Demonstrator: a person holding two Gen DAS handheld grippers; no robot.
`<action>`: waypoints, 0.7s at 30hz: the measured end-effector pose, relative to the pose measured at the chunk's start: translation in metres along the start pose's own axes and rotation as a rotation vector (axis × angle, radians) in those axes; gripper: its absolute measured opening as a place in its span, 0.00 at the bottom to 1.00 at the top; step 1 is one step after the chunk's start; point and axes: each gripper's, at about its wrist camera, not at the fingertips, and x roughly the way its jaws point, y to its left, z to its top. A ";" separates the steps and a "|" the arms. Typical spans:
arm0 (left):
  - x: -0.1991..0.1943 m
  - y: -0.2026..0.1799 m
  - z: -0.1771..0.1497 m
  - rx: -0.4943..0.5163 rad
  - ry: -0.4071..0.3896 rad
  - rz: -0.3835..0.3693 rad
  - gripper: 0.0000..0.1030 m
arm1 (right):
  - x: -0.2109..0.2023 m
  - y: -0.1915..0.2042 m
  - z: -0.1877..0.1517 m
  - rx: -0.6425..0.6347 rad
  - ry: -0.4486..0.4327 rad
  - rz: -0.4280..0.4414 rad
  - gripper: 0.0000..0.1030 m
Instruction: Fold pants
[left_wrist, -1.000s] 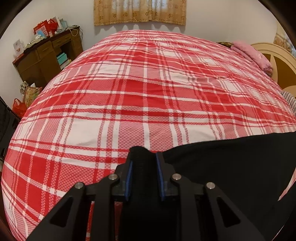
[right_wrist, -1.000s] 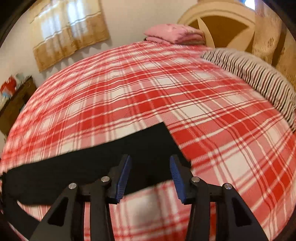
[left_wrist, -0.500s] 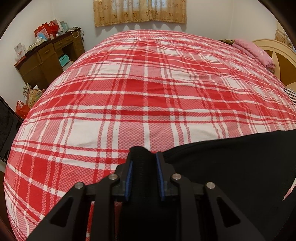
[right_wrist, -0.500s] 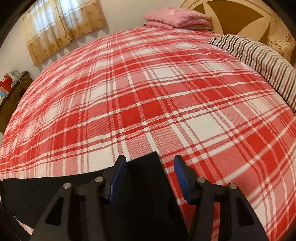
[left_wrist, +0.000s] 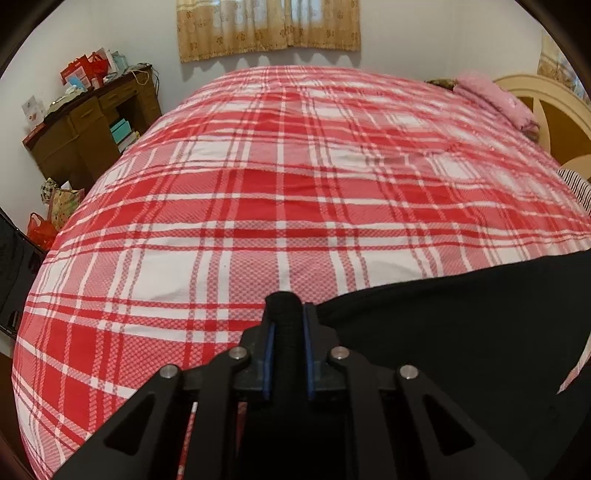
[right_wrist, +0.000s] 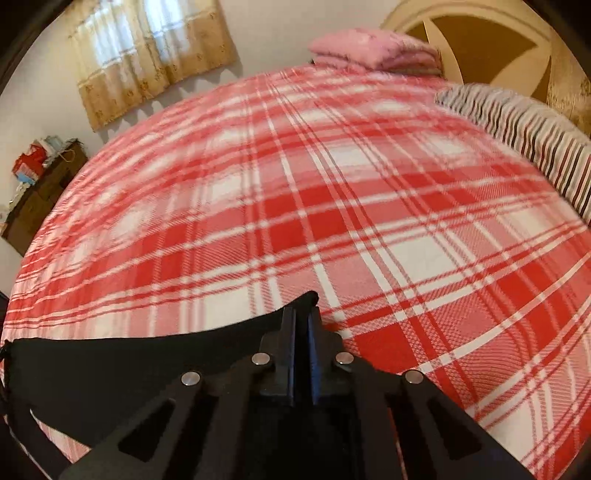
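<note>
One pair of black pants lies at the near edge of the red-and-white plaid bed, its top edge a dark band across the bottom of both views. Two grippers hold it: left gripper is clamped on a bunched roll at 6 o'clock, right gripper has just closed on the corner, cloth between its pads. Outward: one desk at 10 o'clock, one curtain at 12, one pink bundle and one striped pillow toward 1–2.

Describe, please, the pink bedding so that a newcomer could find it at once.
Start at the bed's red plaid cover and follow it to the cream headboard. There sits the folded pink bedding. Plain pink, it differs from the striped pillow nearby.
</note>
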 end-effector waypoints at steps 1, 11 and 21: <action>-0.003 0.002 0.000 -0.009 -0.011 -0.005 0.13 | -0.011 0.003 0.001 -0.007 -0.025 0.009 0.05; -0.033 0.014 -0.003 -0.071 -0.101 -0.080 0.13 | -0.077 0.008 -0.008 -0.038 -0.152 0.032 0.05; -0.069 0.026 -0.009 -0.102 -0.214 -0.142 0.13 | -0.123 -0.009 -0.038 -0.020 -0.233 0.082 0.05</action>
